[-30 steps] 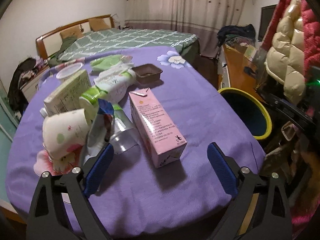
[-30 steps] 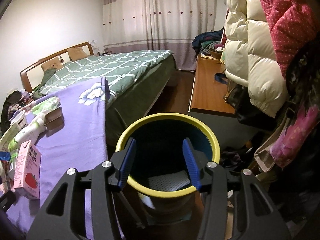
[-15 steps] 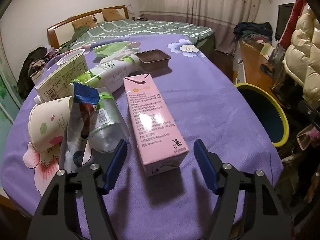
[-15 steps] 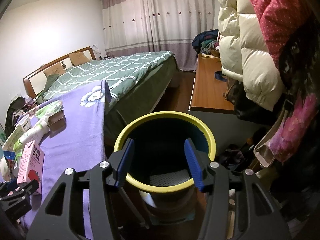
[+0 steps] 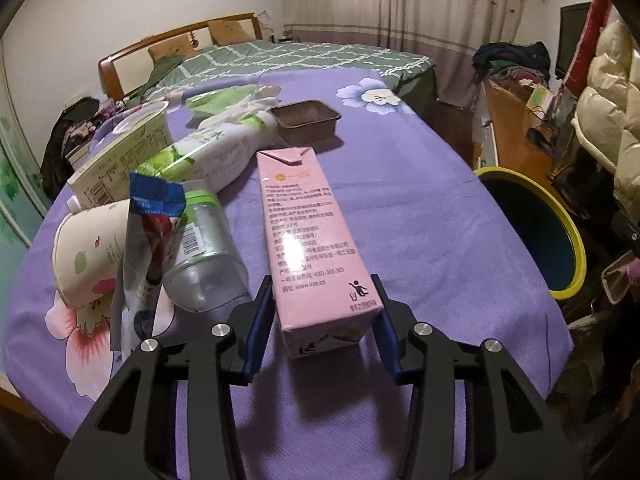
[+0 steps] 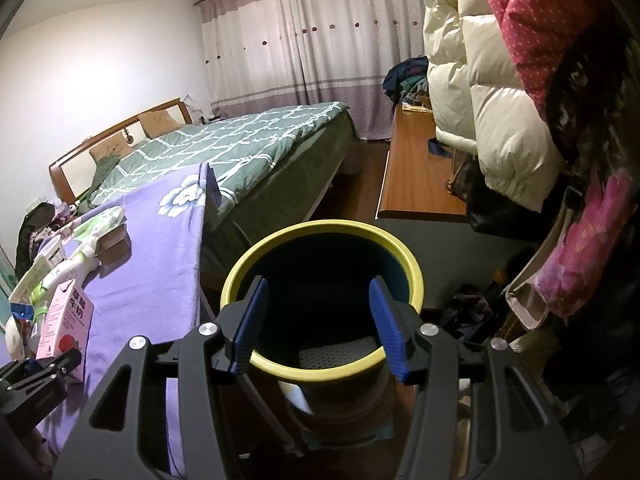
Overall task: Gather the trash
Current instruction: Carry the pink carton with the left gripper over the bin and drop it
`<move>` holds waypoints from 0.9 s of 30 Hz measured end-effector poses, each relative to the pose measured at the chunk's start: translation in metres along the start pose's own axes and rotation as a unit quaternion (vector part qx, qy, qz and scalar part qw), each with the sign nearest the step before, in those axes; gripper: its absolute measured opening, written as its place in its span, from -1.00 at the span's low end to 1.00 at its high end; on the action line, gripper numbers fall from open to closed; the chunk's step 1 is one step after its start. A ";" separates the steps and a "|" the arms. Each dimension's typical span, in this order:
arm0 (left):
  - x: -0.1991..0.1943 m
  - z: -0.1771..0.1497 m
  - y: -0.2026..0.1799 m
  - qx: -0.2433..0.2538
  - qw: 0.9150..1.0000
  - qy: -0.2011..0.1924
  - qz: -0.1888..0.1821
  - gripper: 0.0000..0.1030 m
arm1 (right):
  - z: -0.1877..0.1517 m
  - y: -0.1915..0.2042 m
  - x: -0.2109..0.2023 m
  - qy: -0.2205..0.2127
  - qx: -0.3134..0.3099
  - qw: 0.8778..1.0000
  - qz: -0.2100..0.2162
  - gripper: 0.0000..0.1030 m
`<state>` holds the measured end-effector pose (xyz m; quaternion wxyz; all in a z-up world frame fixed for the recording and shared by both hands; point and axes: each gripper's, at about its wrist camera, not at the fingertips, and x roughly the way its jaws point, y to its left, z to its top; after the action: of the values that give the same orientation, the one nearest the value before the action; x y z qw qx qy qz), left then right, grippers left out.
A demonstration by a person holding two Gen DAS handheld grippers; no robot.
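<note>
A pink milk carton (image 5: 304,220) lies on the purple cloth of the table (image 5: 420,220). My left gripper (image 5: 320,280) straddles the carton's near end and its jaws are closing; the blue pads sit just beside both long sides, with a thin gap still showing on the left. The carton (image 6: 66,320) and the left gripper's body (image 6: 40,376) also show low on the left in the right wrist view. My right gripper (image 6: 319,280) hangs open over the yellow-rimmed bin (image 6: 320,226), with nothing between its fingers. The same bin (image 5: 576,248) stands off the table's right edge.
Left of the carton lie a clear bottle (image 5: 204,248), a paper cup (image 5: 88,248), a snack wrapper (image 5: 148,240), a green-and-white bottle (image 5: 216,148), a beige carton (image 5: 120,160) and a brown tray (image 5: 306,120). Puffy coats (image 6: 500,100) hang right of the bin; a bed (image 6: 240,148) stands behind.
My left gripper came forward and down over the pink carton while its jaws narrowed from wide apart to just beside the carton's sides. The right gripper stayed over the bin.
</note>
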<state>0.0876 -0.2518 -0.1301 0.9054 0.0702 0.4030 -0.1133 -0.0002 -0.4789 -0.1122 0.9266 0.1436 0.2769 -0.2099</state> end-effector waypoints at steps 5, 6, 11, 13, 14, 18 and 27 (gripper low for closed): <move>-0.019 -0.001 -0.012 0.027 0.999 -0.024 -0.012 -0.17 | 0.000 -0.004 -0.003 -0.004 0.004 1.000 0.002 -0.01; -0.022 0.000 -0.013 0.028 0.999 -0.028 -0.016 -0.18 | 0.000 -0.005 -0.004 -0.005 0.004 1.000 0.001 -0.01; -0.033 0.006 -0.022 0.038 0.998 -0.043 -0.030 -0.19 | 0.000 -0.006 -0.006 -0.007 0.004 1.000 0.000 -0.01; -0.034 0.010 -0.027 0.041 0.997 -0.045 -0.038 -0.19 | 0.001 -0.007 -0.006 -0.008 0.004 1.000 -0.002 -0.01; -0.034 0.012 -0.028 0.042 0.997 -0.046 -0.041 -0.19 | 0.001 -0.008 -0.007 -0.008 0.005 1.000 -0.002 -0.01; -0.035 0.021 -0.036 0.047 0.996 -0.054 -0.053 -0.19 | 0.002 -0.013 -0.010 -0.011 0.007 1.000 -0.010 -0.01; -0.040 0.052 -0.081 0.080 0.989 -0.086 -0.092 -0.19 | 0.005 -0.031 -0.013 -0.016 0.018 0.999 -0.037 -0.01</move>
<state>0.0772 -0.3349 -0.0684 0.9139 0.0944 0.3181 -0.2338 -0.0226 -0.5039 -0.1053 0.9198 0.1466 0.2632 -0.2514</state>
